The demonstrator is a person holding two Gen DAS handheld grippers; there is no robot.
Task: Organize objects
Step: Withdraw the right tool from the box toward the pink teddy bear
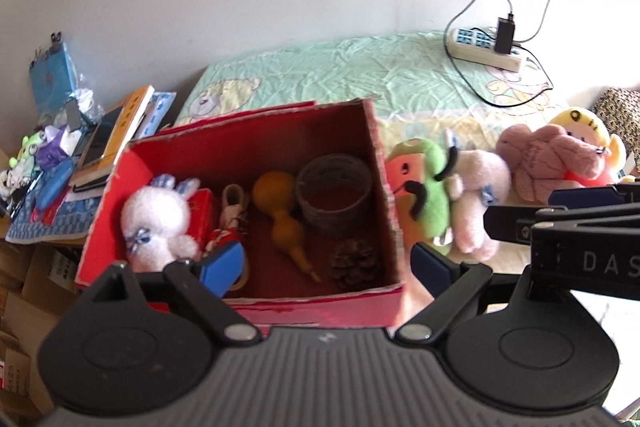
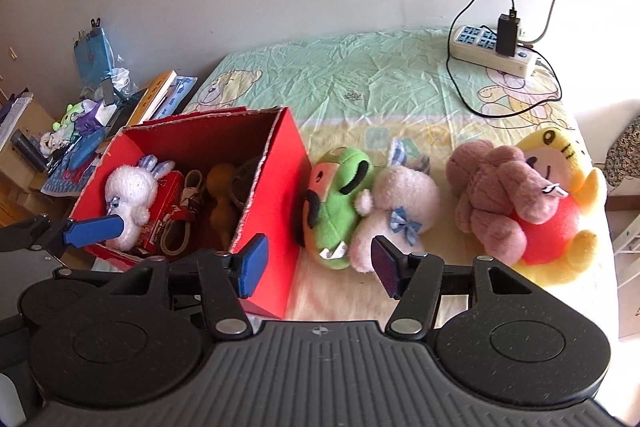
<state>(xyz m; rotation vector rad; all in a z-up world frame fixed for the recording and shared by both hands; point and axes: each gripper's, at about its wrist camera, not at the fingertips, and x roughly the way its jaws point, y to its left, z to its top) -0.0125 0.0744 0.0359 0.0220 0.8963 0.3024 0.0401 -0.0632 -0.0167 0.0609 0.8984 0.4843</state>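
Wrinkled bedsheet bears the red box and green plush (both grippers gaping, empty), so a low reach might snag cloth.

Two near, downward-facing wrist views, sharing the red box.

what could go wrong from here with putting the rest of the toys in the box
The green toy and pink bunny lie pressed together, so the open right gripper may grab both or drag one. The red box already holds a white bunny, gourd and basket; the big yellow plush may not fit.
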